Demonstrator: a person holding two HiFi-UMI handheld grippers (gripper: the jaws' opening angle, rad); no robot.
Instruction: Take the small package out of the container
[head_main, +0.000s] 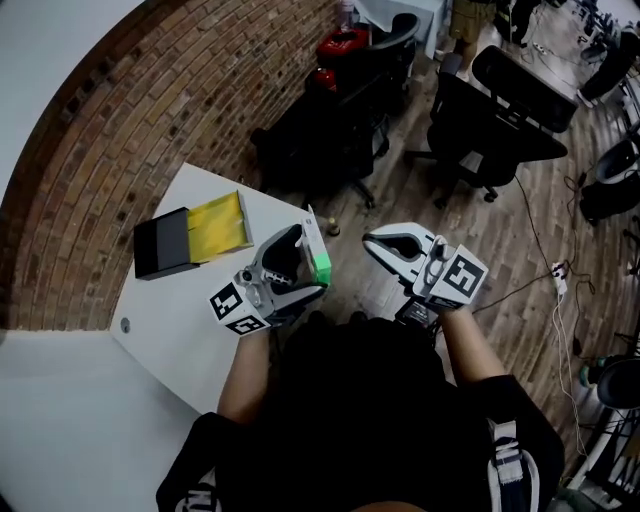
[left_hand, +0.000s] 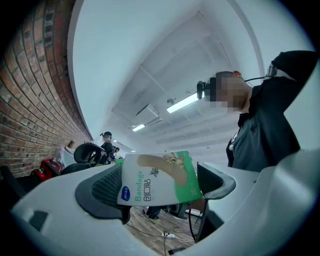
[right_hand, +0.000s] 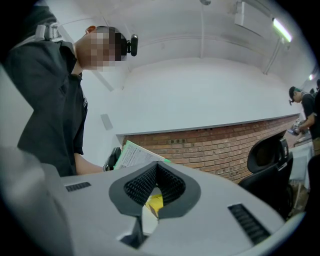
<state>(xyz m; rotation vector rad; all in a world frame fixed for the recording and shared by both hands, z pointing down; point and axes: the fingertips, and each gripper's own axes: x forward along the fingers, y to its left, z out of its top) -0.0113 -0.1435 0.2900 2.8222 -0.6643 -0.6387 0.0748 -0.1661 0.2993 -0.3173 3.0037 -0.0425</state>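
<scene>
The left gripper (head_main: 305, 262) is clamped on the small package (left_hand: 160, 179), a flat green-and-white bandage pack. It is lifted clear of the container (head_main: 165, 243) and sits over the right edge of the white bench (head_main: 190, 320). The pack's long axis runs from one jaw to the other, slightly tilted, with its printed face towards the gripper's camera. The black container lies open on the far left of the bench, showing its yellow lining (head_main: 220, 222). The right gripper (head_main: 372, 241) is closed and empty, held right of the bench over the wooden floor (head_main: 520, 250).
</scene>
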